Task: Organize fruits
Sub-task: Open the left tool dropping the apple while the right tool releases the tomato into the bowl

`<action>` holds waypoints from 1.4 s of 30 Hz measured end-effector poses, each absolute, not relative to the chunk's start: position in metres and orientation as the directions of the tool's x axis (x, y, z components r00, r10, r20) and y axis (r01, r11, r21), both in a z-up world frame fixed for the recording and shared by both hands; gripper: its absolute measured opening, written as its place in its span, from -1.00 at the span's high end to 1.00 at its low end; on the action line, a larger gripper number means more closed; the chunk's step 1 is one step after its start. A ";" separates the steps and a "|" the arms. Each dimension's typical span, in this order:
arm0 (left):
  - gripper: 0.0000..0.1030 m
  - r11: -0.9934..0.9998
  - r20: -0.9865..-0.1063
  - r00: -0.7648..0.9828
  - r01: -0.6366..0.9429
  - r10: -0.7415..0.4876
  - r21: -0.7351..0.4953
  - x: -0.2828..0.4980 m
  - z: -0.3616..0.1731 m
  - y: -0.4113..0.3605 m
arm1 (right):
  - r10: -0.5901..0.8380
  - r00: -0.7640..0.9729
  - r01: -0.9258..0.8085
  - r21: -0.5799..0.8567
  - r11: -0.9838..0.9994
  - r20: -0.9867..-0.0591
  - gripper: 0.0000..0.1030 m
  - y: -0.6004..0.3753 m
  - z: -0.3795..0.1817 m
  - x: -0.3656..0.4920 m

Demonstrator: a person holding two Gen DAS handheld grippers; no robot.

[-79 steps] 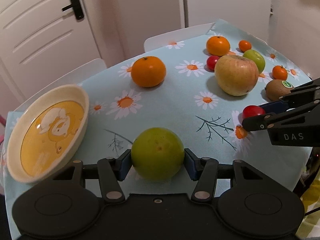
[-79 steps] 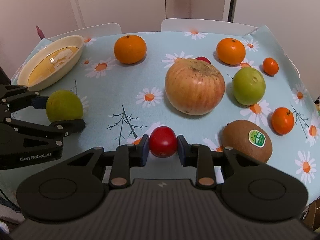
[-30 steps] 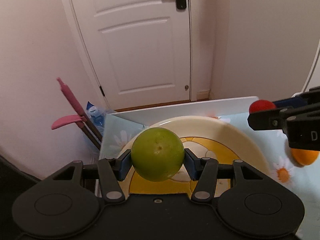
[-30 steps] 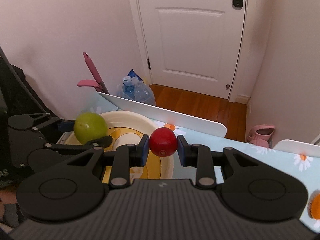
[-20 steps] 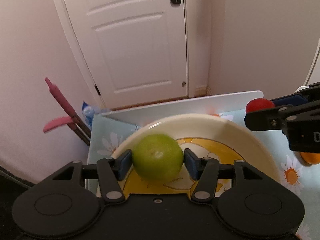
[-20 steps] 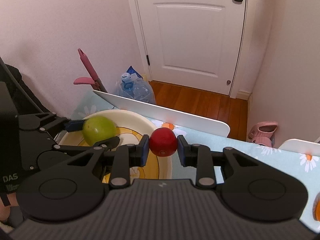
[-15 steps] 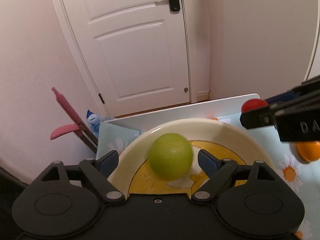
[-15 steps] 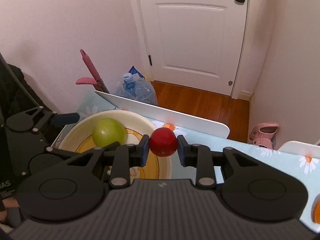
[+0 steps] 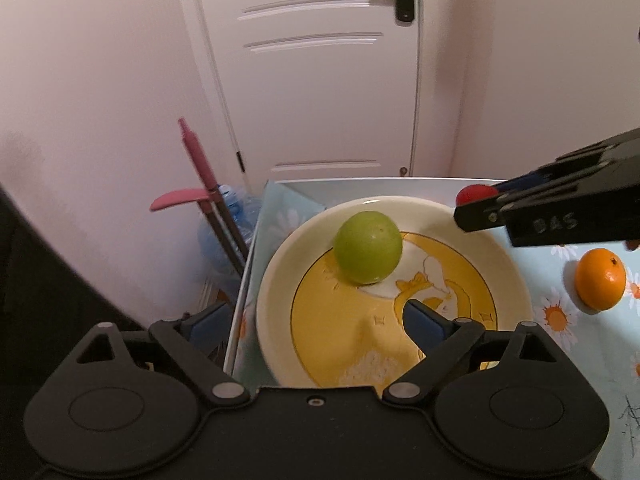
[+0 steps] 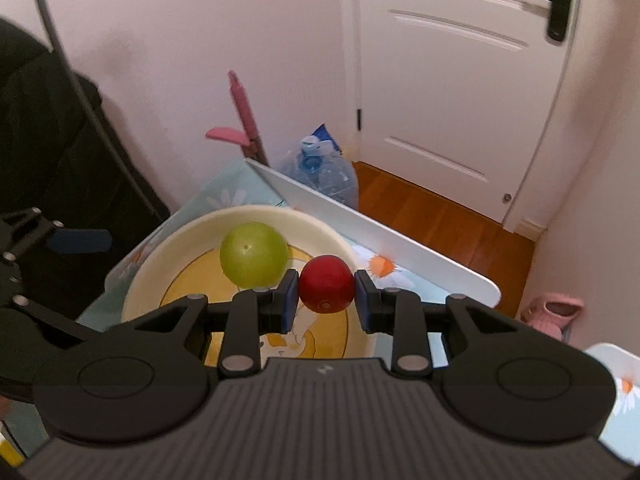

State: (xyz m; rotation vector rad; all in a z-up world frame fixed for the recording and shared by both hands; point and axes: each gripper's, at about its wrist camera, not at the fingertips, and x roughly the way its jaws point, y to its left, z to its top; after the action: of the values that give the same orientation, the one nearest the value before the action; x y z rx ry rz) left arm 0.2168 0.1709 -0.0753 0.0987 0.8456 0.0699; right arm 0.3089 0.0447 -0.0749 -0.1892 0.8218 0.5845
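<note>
step: we are placing fruit into the plate — green fruit already lies in it, far side
left tongs: opening, nothing between them
right tongs: clamped on red fruit, held over the plate rim
next: we judge the red fruit needs lowering beside the green one, then release — orange waits on the surface

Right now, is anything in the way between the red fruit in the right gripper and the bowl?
Nothing visible blocks it. The right gripper holds the small red fruit at the bowl, which holds only the green fruit toward its far left. The left gripper, jaws opening, stands at the bowl's near left edge.
</note>
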 end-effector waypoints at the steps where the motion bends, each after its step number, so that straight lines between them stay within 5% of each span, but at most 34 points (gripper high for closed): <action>1: -0.86 0.993 -0.743 0.661 -0.031 0.105 0.112 0.214 -0.074 0.171 | 0.416 0.533 -0.573 0.047 0.818 -0.737 0.14 0.048 -0.078 0.308; 12: -0.86 0.991 -0.734 0.666 -0.074 0.133 0.112 0.203 -0.075 0.174 | 0.430 0.505 -0.636 0.015 0.772 -0.748 0.13 0.070 -0.109 0.305; 13: -0.86 0.991 -0.735 0.665 -0.073 0.132 0.112 0.203 -0.076 0.174 | 0.434 0.513 -0.634 0.013 0.773 -0.741 0.03 0.070 -0.109 0.304; 17: -0.86 0.991 -0.734 0.667 -0.069 0.132 0.116 0.201 -0.076 0.175 | 0.439 0.551 -0.620 0.004 0.785 -0.710 -0.93 0.068 -0.104 0.299; 42: -0.86 0.989 -0.655 0.753 0.035 0.068 0.142 0.162 -0.030 0.168 | 0.316 0.681 -0.354 0.080 0.932 -0.661 -0.96 0.010 -0.024 0.211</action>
State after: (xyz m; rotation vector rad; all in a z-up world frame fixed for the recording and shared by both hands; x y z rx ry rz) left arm 0.1616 0.1683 -0.0300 0.1492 0.7194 0.0180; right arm 0.2108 0.0100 -0.0235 -0.0556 0.7311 0.3759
